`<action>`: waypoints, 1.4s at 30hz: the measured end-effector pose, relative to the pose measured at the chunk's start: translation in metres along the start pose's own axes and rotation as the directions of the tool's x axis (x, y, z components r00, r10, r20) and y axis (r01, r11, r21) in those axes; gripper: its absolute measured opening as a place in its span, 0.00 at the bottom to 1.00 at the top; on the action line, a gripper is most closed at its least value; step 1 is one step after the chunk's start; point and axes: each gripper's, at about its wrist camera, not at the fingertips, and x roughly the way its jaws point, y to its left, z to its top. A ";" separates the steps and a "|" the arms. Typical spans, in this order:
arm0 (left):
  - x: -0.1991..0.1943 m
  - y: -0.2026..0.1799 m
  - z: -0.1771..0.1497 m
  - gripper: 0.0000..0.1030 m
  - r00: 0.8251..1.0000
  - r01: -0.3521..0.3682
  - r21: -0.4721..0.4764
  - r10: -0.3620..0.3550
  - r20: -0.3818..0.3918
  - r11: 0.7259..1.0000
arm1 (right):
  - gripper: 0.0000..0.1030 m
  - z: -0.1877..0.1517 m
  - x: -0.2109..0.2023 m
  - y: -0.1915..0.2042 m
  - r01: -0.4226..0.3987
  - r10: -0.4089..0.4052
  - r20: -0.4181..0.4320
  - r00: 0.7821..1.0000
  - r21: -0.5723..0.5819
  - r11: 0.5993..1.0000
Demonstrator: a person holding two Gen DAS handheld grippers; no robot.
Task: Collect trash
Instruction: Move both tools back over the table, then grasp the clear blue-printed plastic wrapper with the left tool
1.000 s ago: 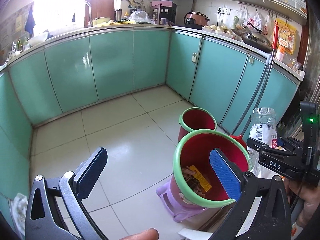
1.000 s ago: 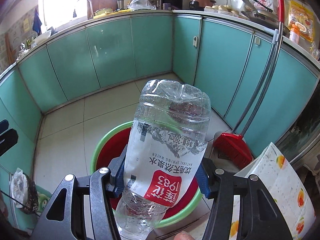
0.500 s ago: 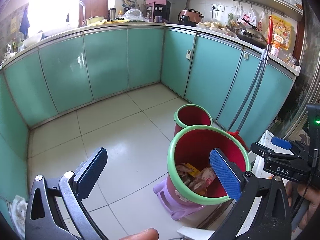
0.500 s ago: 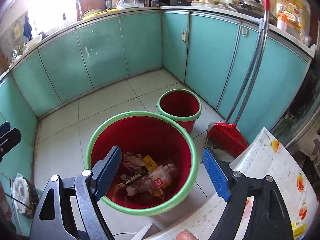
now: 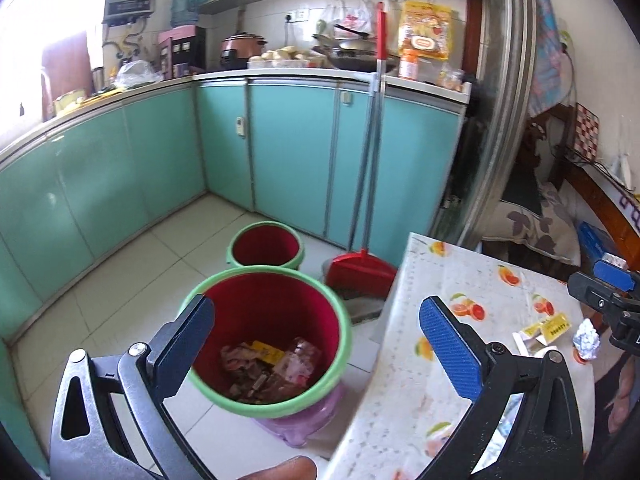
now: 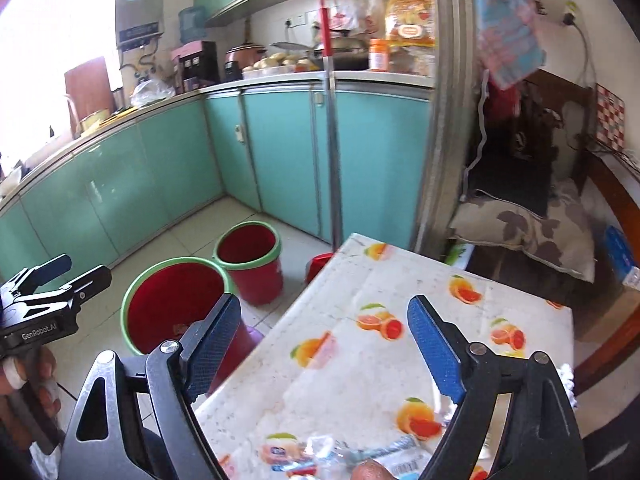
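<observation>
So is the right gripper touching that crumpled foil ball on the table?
Apart. The left wrist view shows the right gripper above the foil ball, with tablecloth visible between them.

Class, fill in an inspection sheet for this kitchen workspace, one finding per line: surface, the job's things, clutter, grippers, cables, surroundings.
Surface: table with a fruit-print cloth, beside the bins.
Job's things: large red bin holds wrappers and trash; yellow packet, foil ball and clear wrappers lie on the table.
Clutter: second red bin looks empty; red broom and dustpan lean on the cabinets.
Grippers: left gripper open, empty; right gripper open, empty, its jaws have just been opening.
Cables: a cord runs down the far wall.
Surroundings: teal cabinets, crowded counter, cushioned bench.
</observation>
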 end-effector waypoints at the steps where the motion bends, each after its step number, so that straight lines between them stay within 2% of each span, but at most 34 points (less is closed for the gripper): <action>1: 0.001 -0.013 0.000 1.00 1.000 0.024 0.019 -0.024 -0.005 1.000 | 0.83 -0.004 -0.010 -0.016 0.030 -0.030 0.004 1.000 0.019 0.999; 5: 0.005 -0.066 -0.006 1.00 0.991 0.127 0.094 -0.123 -0.046 0.988 | 0.84 -0.024 -0.048 -0.079 0.145 -0.146 0.000 0.989 0.076 0.986; 9: 0.010 -0.116 -0.018 1.00 0.970 0.230 0.160 -0.213 -0.115 0.960 | 0.84 -0.048 -0.071 -0.133 0.223 -0.221 -0.028 0.975 0.129 0.966; 15: 0.021 -0.174 -0.042 1.00 0.935 0.323 0.258 -0.266 -0.233 0.911 | 0.84 -0.079 -0.094 -0.193 0.285 -0.280 -0.057 0.958 0.202 0.937; 18: 0.034 -0.190 -0.061 1.00 0.912 0.353 0.301 -0.254 -0.322 0.886 | 0.84 -0.092 -0.103 -0.209 0.303 -0.297 -0.059 0.953 0.222 0.927; 21: 0.050 -0.201 -0.082 1.00 0.895 0.345 0.357 -0.190 -0.404 0.868 | 0.84 -0.102 -0.108 -0.220 0.310 -0.304 -0.062 0.951 0.240 0.920; 23: 0.060 -0.203 -0.097 1.00 0.876 0.357 0.373 -0.167 -0.453 0.857 | 0.84 -0.107 -0.109 -0.222 0.316 -0.309 -0.066 0.949 0.250 0.915; 26: 0.073 -0.204 -0.117 1.00 0.857 0.361 0.400 -0.131 -0.498 0.842 | 0.84 -0.112 -0.107 -0.224 0.321 -0.312 -0.077 0.947 0.258 0.911; 29: 0.082 -0.201 -0.130 1.00 0.846 0.352 0.408 -0.100 -0.523 0.842 | 0.84 -0.117 -0.106 -0.224 0.331 -0.321 -0.081 0.944 0.252 0.909; 32: 0.091 -0.198 -0.137 1.00 0.826 0.357 0.381 -0.097 -0.555 0.853 | 0.84 -0.122 -0.104 -0.228 0.336 -0.321 -0.098 0.942 0.259 0.906; 36: 0.099 -0.201 -0.147 1.00 0.816 0.360 0.398 -0.078 -0.572 0.844 | 0.84 -0.127 -0.101 -0.233 0.347 -0.329 -0.111 0.938 0.260 0.901; 38: 0.101 -0.203 -0.150 0.98 0.818 0.358 0.412 -0.068 -0.571 0.838 | 0.84 -0.129 -0.100 -0.235 0.354 -0.335 -0.115 0.935 0.265 0.897; 40: 0.103 -0.204 -0.153 0.92 0.817 0.356 0.419 -0.060 -0.574 0.835 | 0.84 -0.131 -0.099 -0.238 0.358 -0.336 -0.126 0.934 0.271 0.894; 42: 0.106 -0.204 -0.156 0.80 0.807 0.358 0.410 -0.058 -0.587 0.839 | 0.84 -0.134 -0.096 -0.241 0.371 -0.345 -0.141 0.928 0.276 0.887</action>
